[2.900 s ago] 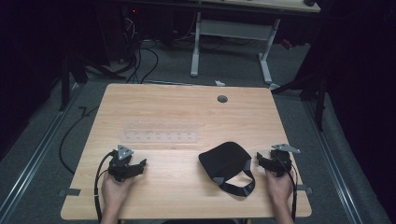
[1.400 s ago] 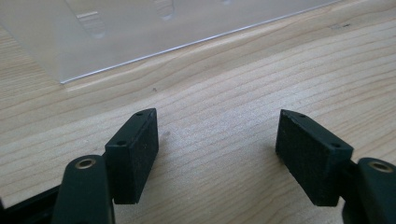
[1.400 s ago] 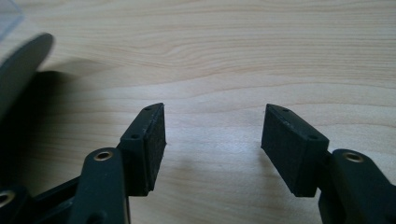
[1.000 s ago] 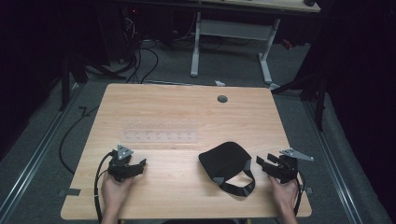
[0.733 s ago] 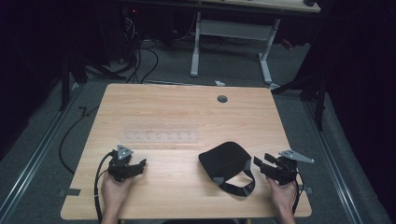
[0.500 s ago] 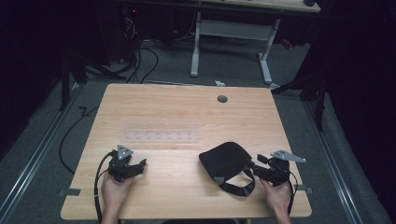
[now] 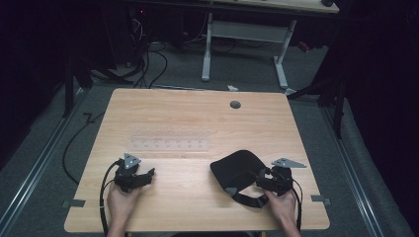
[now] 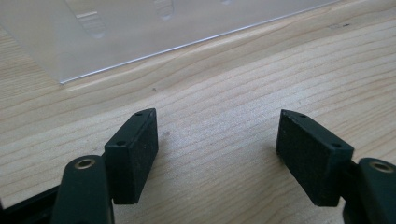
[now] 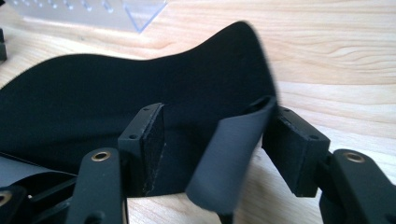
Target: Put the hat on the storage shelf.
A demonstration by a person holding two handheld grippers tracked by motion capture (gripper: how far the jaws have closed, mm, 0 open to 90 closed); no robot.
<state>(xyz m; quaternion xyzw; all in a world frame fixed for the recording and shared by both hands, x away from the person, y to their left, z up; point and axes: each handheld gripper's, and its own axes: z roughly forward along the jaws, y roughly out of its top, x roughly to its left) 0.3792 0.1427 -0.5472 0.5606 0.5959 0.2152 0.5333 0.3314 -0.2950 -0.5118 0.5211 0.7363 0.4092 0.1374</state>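
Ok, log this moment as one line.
right gripper: open, jaws around strap of black pouch | left gripper: open, idle on table

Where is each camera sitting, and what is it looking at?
High view: above the person's side, looking down at the table; both hands and tools show.
Left tool view: on the left tool, facing bare wood and a clear plastic tray.
Right tool view: on the right tool, facing the black pouch and its strap.
Shared: both tool views show that tray.

hand-held gripper [image 8: 217,154]: jaws apart | wooden table [image 8: 243,84] | clear plate [image 8: 140,23] beyond
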